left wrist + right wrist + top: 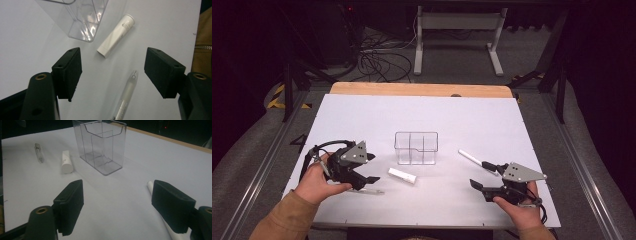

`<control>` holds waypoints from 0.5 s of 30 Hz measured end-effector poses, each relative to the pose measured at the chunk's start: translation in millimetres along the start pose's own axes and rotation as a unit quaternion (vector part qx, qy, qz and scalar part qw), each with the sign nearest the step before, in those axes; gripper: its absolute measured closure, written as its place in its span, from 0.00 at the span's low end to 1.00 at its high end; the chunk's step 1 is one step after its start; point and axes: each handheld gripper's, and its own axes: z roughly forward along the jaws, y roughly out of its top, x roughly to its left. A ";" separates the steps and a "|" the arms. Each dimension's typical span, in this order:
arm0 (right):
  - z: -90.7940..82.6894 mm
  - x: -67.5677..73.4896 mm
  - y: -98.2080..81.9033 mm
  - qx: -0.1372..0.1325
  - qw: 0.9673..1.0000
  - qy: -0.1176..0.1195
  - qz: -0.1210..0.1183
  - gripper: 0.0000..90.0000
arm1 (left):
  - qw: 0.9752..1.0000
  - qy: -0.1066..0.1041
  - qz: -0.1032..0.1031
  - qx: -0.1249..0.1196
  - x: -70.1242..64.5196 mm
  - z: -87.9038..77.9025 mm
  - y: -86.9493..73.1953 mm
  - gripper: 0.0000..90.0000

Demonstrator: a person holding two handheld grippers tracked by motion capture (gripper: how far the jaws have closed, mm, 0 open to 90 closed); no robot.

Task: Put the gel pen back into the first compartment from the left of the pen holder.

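Clear organizer [416, 148] sits mid-worktop, empty. Our left gripper [113, 72] and right gripper [117, 205] both gape wide, holding nothing. Risk: the clear pen [125, 97] (probably a pen, view's poor) rolls toward the near edge if a jaw nudges it.

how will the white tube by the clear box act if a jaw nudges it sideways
The white tube looks round with a flat crimped end, so it would probably roll in a short arc. It seems small and light, likely skidding on the smooth white table. It lies clear of the clear organizer.
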 end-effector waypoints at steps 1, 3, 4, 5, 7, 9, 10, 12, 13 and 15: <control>0.0 0.1 0.1 0.000 1.000 0.000 0.000 0.30 | 1.000 -0.002 -0.002 0.002 -1.0 0.7 -1.6 0.35; -0.1 0.2 0.1 0.000 1.000 0.000 0.000 0.30 | 1.000 -0.004 -0.005 0.004 -2.8 2.0 -4.5 0.35; -0.1 0.2 0.1 0.000 1.000 0.000 0.000 0.30 | 1.000 -0.007 -0.006 0.002 -3.3 2.8 -5.8 0.36; -0.1 0.2 0.0 0.001 1.000 0.000 0.000 0.30 | 1.000 -0.013 -0.008 0.003 -4.0 3.7 -7.2 0.37; 0.3 0.1 -0.3 0.001 1.000 0.001 0.000 0.30 | 1.000 -0.018 -0.011 0.004 -4.9 5.8 -10.0 0.37; 0.4 0.3 -0.3 0.002 1.000 0.001 0.000 0.30 | 1.000 -0.018 -0.013 0.004 -5.2 8.0 -13.0 0.37; 0.3 0.4 -0.3 0.002 1.000 0.002 0.000 0.30 | 1.000 -0.017 -0.016 0.007 -5.6 8.4 -14.4 0.37; 0.2 0.2 -0.3 0.000 1.000 0.001 0.000 0.30 | 1.000 -0.014 -0.018 0.008 -7.0 9.8 -17.1 0.37; 0.0 0.2 -0.2 0.001 1.000 0.000 0.000 0.30 | 1.000 -0.012 -0.017 0.010 -7.9 10.6 -18.3 0.37; 0.0 0.3 -0.1 0.001 1.000 0.000 0.000 0.30 | 1.000 -0.012 -0.014 0.016 -9.3 11.2 -20.4 0.38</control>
